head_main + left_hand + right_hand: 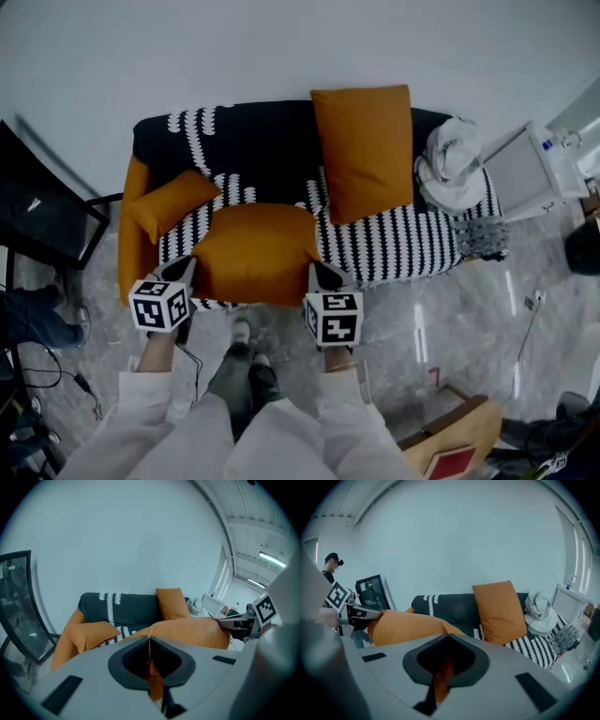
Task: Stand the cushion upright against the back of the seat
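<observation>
I hold a large orange cushion (255, 251) flat above the front of the sofa seat (394, 246), one gripper at each near corner. My left gripper (190, 267) is shut on its left corner, with orange fabric pinched between the jaws (151, 667). The right gripper (315, 272) is shut on the right corner, and fabric shows in its jaws too (442, 672). The dark sofa back (253, 141) with white patterning runs behind it. In the left gripper view the cushion (187, 632) stretches right toward the other gripper.
A second orange cushion (364, 150) stands upright against the sofa back at the right. A smaller orange cushion (171, 202) lies at the left armrest. White cloth (452, 164) is bundled at the sofa's right end. A dark glass panel (42, 211) stands left; a white box (530, 173) right.
</observation>
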Available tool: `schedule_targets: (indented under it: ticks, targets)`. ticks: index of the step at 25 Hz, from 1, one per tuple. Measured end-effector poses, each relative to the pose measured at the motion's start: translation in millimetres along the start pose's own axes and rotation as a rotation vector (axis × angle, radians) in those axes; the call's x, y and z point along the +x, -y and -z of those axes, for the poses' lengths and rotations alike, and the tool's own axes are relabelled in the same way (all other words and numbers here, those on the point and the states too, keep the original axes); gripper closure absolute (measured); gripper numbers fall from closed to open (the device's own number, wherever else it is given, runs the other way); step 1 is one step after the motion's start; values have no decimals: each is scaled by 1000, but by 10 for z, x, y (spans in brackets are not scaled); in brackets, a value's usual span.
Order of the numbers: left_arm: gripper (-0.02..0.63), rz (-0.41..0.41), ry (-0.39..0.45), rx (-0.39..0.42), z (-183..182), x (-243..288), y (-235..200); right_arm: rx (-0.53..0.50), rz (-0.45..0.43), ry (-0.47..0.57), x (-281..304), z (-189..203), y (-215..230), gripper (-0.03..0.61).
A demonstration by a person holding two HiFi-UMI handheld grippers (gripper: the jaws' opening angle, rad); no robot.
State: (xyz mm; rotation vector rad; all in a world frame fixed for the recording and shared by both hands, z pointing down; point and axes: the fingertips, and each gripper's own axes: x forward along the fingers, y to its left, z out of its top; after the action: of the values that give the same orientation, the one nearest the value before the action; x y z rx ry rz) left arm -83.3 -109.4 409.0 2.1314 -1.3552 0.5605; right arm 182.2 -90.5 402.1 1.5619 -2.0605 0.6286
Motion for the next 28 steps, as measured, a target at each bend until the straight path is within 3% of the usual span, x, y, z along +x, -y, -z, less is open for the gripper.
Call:
schedule_targets:
  ticks: [9, 28]
  targets:
    - [600, 86, 2, 39, -515, 217, -70, 14, 19, 17, 209, -429, 145, 563]
    - [600, 235, -7, -94, -1760, 1009, -635, 1, 28, -21, 1171, -1831, 363, 563]
